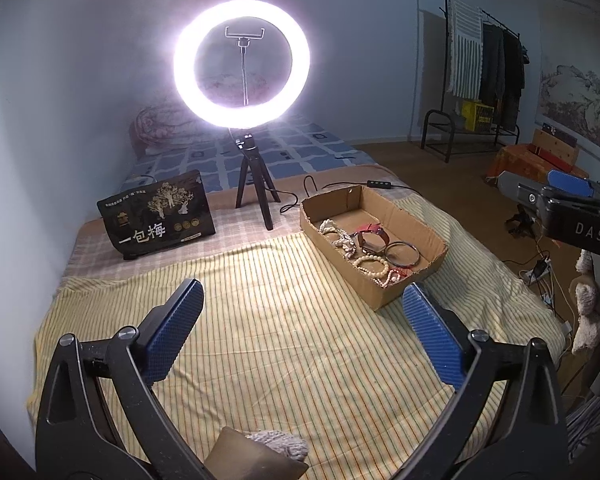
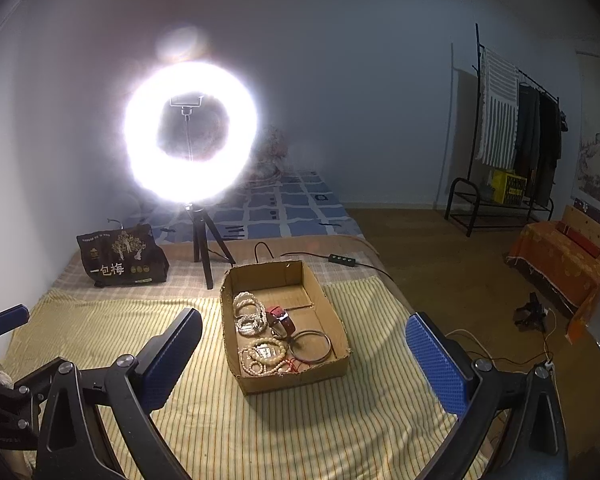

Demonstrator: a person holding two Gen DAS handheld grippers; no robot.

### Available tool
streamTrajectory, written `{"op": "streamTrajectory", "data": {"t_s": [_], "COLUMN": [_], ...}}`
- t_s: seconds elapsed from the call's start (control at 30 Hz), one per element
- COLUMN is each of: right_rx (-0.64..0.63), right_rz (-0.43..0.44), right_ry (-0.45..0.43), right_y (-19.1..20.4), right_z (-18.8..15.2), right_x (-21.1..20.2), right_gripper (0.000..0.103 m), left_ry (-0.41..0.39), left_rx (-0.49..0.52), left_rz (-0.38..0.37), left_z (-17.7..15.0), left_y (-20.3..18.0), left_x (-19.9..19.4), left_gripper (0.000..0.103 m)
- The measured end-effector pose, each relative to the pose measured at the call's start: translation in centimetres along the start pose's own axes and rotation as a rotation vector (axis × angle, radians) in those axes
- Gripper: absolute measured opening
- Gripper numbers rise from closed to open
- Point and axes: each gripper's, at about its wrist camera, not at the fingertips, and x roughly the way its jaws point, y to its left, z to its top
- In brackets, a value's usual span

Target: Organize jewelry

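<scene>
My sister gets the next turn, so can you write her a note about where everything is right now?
Left hand-held gripper: open, holding nothing, above the striped yellow cloth.
Right hand-held gripper: open, holding nothing, aimed toward the cardboard box.
The jewelry is all in the box: white bead strands, a red-strapped watch, a dark bangle and cream bead bracelets.
Done: no jewelry shows on the cloth.
Left: inside the box the pieces lie tangled together, so sorting may still be needed.
</scene>
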Motion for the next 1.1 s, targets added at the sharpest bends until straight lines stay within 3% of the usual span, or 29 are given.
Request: {"op": "streamTrajectory", "data": {"t_s": [1.1], "right_rx": [-0.028], "right_rz": [-0.021], "right_ry": [-0.003], "right_y": [0.68], "right_z": [-0.26], "right_x": [0.45], "right_gripper": [0.103], "left_ry": [0.042], "left_rx": [-0.026], "left_rz": [0.016], "left_z": [-0.16], "left_y": [0.44], "left_x": [0.64], "left_gripper": [0.102]}}
